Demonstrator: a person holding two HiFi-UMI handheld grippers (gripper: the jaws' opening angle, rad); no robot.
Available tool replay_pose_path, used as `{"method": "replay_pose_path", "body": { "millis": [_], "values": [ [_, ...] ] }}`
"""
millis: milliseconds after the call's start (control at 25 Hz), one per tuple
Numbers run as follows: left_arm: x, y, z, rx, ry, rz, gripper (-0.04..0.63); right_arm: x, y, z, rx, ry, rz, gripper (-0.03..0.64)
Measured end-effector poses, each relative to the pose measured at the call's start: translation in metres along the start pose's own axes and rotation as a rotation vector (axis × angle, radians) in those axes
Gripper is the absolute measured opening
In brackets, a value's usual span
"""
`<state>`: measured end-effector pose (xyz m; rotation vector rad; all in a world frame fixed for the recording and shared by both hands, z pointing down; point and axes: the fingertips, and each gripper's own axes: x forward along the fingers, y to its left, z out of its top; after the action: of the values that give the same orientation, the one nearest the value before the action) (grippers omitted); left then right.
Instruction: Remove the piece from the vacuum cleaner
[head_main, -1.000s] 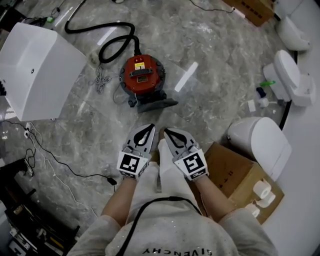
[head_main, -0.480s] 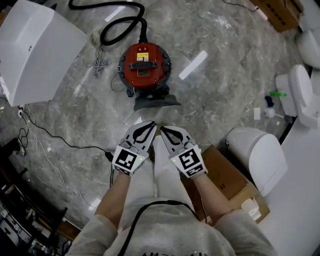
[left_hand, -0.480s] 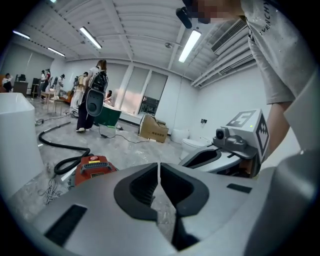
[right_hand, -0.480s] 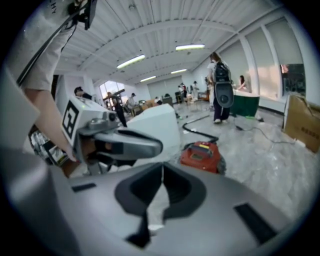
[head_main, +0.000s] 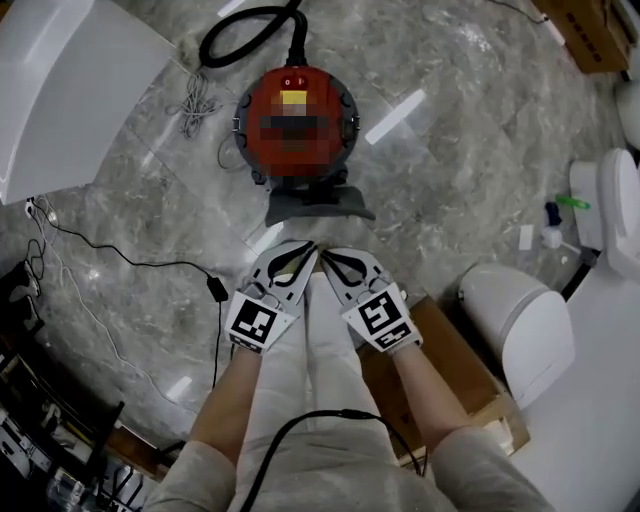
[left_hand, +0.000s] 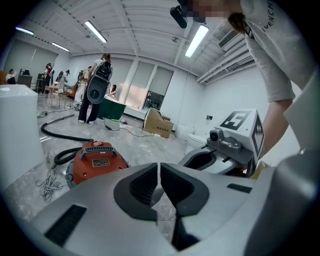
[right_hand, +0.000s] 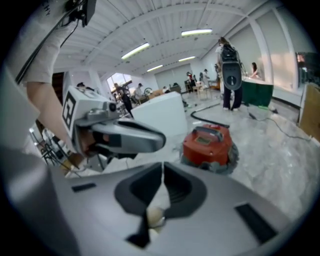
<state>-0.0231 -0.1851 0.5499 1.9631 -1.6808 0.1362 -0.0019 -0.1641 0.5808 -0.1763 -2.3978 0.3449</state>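
Left gripper (head_main: 308, 250), right gripper (head_main: 328, 254): closed, empty. Vacuum cleaner (head_main: 295, 125) ahead on floor (head_main: 450, 180), apart. Distant people (left_hand: 92, 95), perhaps standing, only in gripper views.

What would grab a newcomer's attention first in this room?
The round red vacuum cleaner stands out first, sitting on the grey marble floor at the top centre of the head view, with its black hose curling away behind it. Just below it, the left gripper and right gripper sit side by side, both shut.
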Motion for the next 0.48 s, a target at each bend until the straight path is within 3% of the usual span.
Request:
{"method": "replay_pose_path", "body": {
  "millis": [280,480],
  "values": [
    [0.024,0.026,-0.044,0.093,0.055,-0.05,0.061,0.037,-0.028,-0.024,-0.015,0.059,-0.039,0.015],
    [0.029,0.053,-0.069,0.144,0.091,0.01,0.1,0.055,-0.049,-0.048,-0.09,0.13,-0.11,0.015]
  ]
}}
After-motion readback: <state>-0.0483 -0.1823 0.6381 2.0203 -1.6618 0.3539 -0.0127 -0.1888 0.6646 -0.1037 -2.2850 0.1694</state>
